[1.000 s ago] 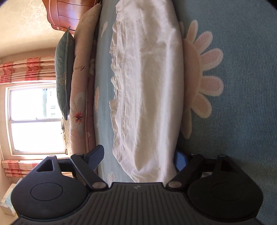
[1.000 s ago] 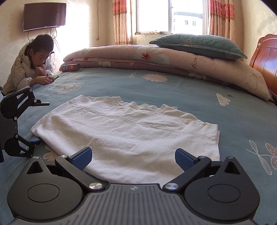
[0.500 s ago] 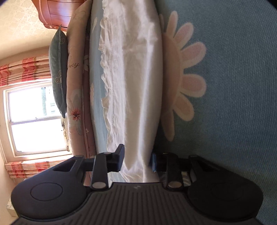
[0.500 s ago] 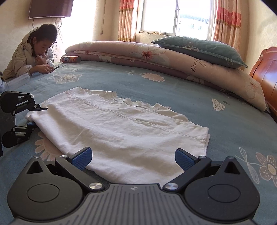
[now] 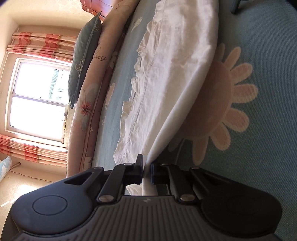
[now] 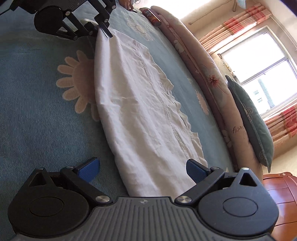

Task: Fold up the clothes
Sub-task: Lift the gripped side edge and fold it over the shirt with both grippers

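The near end of the white cloth [image 6: 148, 118] is hidden behind the right gripper [image 6: 143, 170]. Far away, only a bit of a person's hand [image 6: 127, 4] shows; the top edge cuts off the rest. The writing on the can [image 6: 152, 15] is too small to read.

Creased white cloth garment [image 6: 144, 115] on matt, ribbed blue bedspread [image 6: 37, 115]
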### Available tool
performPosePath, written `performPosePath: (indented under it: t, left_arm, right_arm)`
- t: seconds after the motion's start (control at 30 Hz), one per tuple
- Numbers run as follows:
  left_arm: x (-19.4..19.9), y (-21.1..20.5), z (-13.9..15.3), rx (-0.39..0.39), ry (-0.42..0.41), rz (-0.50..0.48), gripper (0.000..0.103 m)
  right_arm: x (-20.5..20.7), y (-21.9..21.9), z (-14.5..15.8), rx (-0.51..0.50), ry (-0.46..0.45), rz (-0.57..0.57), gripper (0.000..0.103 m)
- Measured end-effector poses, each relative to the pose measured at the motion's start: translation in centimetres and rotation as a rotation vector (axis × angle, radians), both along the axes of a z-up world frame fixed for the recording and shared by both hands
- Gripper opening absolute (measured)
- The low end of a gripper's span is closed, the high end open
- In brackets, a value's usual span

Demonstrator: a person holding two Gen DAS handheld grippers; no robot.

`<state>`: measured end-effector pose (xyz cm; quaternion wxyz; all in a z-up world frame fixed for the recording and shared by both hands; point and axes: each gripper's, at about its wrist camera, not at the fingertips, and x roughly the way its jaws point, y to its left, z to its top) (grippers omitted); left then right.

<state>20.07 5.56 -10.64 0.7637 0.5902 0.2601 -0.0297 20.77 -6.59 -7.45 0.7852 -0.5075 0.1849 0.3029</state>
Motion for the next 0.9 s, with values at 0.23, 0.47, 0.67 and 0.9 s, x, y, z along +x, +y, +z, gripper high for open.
performPosePath:
  t: [0.23, 0.47, 0.67, 0.9]
  left_arm:
    - [0.6, 0.5, 1.1, -0.055, -0.022, 0.007, 0.006]
    - [0.9, 1.1, 0.8, -0.047, -0.027, -0.005, 0.01]
    - [1.4, 1.6, -0.5, 0.025, -0.027, -0.022, 0.016]
    - [1.9, 1.8, -1.4, 0.044, -0.003, -0.008, 0.006]
  right_arm:
    - [1.3, 2.5, -0.6, -0.091, -0.078, -0.011, 0.101]
    - [3.5, -4.3, -1.4, -0.195, -0.178, -0.149, 0.101]
    - [2.2, -6.6, -2.9, -0.217, -0.235, -0.116, 0.072]
    - [2.7, -6.2, -3.5, -0.199, -0.124, -0.074, 0.011]
